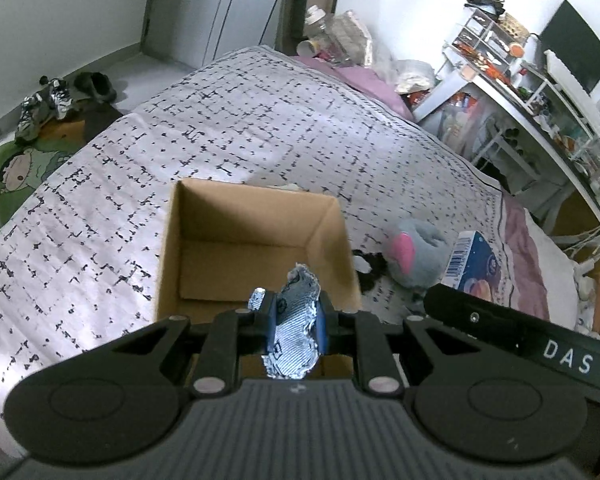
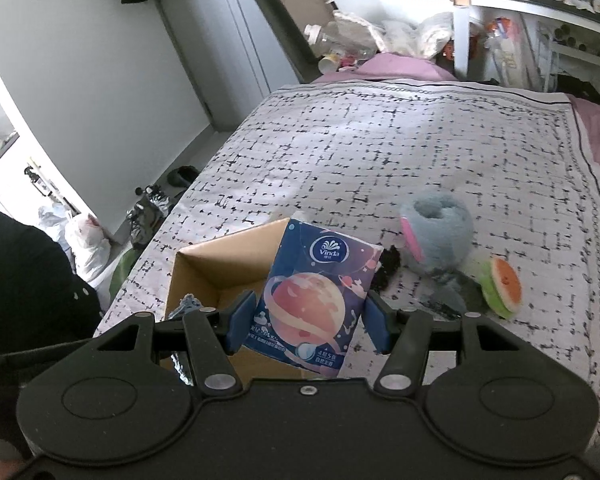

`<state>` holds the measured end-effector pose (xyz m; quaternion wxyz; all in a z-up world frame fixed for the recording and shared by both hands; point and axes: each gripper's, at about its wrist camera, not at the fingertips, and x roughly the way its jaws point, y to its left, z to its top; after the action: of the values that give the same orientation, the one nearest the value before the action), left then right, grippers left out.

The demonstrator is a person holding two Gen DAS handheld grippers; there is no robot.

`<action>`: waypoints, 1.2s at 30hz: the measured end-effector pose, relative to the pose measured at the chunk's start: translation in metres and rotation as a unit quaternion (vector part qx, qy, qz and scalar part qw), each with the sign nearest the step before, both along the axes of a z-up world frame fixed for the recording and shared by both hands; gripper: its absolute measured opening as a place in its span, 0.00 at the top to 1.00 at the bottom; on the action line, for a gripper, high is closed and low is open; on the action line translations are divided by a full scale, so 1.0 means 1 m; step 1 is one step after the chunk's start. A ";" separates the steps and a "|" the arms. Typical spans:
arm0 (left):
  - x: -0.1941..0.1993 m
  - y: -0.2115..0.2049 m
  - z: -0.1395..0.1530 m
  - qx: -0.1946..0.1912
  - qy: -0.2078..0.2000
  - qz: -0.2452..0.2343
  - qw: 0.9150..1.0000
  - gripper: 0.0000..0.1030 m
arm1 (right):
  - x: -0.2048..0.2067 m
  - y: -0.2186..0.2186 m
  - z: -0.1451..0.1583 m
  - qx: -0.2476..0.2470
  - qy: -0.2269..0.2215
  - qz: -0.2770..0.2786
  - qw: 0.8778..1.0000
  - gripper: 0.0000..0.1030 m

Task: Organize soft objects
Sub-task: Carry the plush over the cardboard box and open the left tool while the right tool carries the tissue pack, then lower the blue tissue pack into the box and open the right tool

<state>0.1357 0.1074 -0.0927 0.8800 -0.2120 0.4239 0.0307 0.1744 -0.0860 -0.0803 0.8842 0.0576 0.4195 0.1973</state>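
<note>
Bed under a black-marked white quilt, carrying an open cardboard box. Beside the box, right: grey-pink plush, then watermelon-slice toy. Right gripper, jaws clamped on a Vinda tissue pack at the box's rim. Left gripper, jaws clamped on a crumpled blue-white cloth above the box.

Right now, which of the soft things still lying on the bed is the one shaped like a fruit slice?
The watermelon-slice plush, orange face with green rind, right of the grey plush, which is round and grey-blue with pink trim.
</note>
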 end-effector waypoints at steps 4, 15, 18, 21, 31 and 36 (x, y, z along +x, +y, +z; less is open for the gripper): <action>0.011 0.010 -0.006 -0.001 0.005 0.006 1.000 0.82 | 0.008 0.009 -0.006 0.002 0.005 0.009 1.000 0.45; 0.041 0.030 -0.025 0.000 0.017 0.018 1.000 0.82 | 0.029 0.027 -0.023 0.000 0.022 0.024 0.999 0.45; 0.047 0.034 -0.031 0.003 0.022 0.023 0.999 0.82 | 0.034 0.032 -0.028 -0.002 0.028 0.029 0.999 0.45; 0.051 0.038 -0.035 0.006 0.025 0.032 0.999 0.82 | 0.038 0.036 -0.030 -0.004 0.028 0.034 0.999 0.45; 0.052 0.054 -0.027 0.009 0.027 0.064 0.998 0.77 | 0.046 0.048 -0.038 0.005 0.038 0.047 0.998 0.45; 0.046 0.060 -0.023 0.012 0.031 0.072 0.997 0.76 | 0.046 0.054 -0.041 0.008 0.042 0.054 0.998 0.45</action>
<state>0.1817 0.1679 -0.1161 0.8644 -0.2303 0.4342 0.1062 0.2209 -0.0315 -0.1213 0.8536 0.0506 0.4567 0.2456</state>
